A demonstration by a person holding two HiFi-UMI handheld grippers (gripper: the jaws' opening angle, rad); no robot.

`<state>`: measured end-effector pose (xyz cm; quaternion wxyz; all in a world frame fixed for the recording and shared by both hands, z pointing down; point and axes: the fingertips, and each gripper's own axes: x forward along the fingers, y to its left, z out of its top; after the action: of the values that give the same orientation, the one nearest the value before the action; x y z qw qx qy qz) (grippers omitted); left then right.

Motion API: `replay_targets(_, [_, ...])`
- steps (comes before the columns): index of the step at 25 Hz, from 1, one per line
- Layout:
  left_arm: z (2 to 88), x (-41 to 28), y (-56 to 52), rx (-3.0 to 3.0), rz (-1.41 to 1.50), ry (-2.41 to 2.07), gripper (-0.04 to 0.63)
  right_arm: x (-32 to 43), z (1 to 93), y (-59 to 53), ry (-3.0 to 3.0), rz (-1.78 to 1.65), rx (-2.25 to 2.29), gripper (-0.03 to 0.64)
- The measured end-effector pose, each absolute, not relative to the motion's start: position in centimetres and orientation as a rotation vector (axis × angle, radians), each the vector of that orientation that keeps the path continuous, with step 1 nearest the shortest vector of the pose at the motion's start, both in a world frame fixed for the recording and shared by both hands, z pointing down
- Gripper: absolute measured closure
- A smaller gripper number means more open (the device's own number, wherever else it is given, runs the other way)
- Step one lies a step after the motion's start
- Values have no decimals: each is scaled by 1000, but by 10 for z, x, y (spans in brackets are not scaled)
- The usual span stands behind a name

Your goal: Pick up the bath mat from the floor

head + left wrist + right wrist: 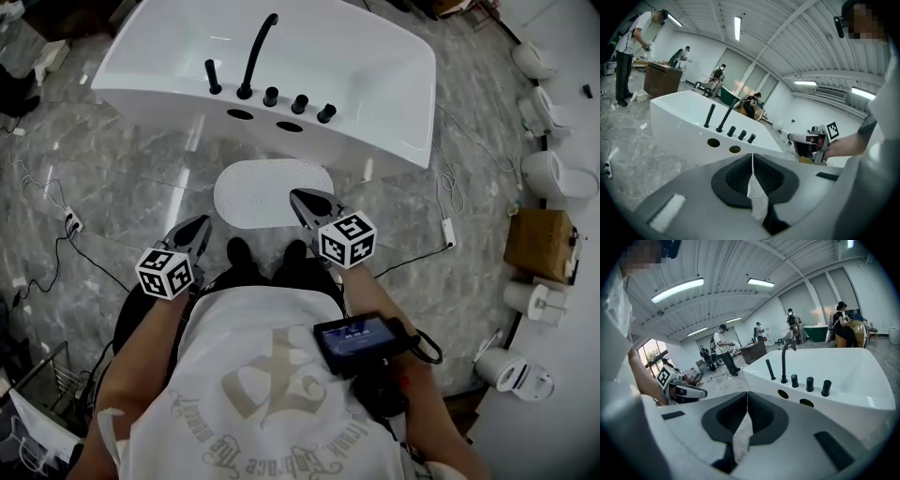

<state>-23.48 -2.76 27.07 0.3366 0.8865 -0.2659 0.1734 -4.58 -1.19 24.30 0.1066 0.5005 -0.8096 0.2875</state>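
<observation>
The white oval bath mat [267, 192] lies flat on the grey marbled floor [122, 178], just in front of the white bathtub [309, 66], on the side that carries the black tap [258, 52] and knobs. The person's black shoes [242, 253] stand at the mat's near edge.

Both grippers are held above the floor, pointing toward the tub. The left gripper [202, 225] sits off the mat's near left edge. Its fingers [736, 176] are pressed together at the tips and grip nothing. The right gripper [298, 197] overlaps the mat's right part in the head view. Its fingers [761, 416] also meet at the tips, empty, and neither gripper touches the mat.

A cardboard box [539, 244] stands by the floor's right edge.
</observation>
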Motion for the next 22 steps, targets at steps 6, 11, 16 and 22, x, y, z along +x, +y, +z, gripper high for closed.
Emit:
replay_targets(6, [280, -226, -29, 2275, 468, -745, 583, -42, 261, -11, -2402, 890, 1407, 611])
replay_targets(11, [293, -209, -15, 2241, 515, -744, 583, -29, 286, 1, -2389, 968, 1377, 611])
replay_targets(16, [307, -202, -9, 2203, 541, -767, 583, -27, 317, 11, -2380, 1043, 1322, 611])
replay_targets(22, [327, -195, 2, 2174, 578, -758, 583, -25, 348, 20, -2348, 1111, 1300, 611])
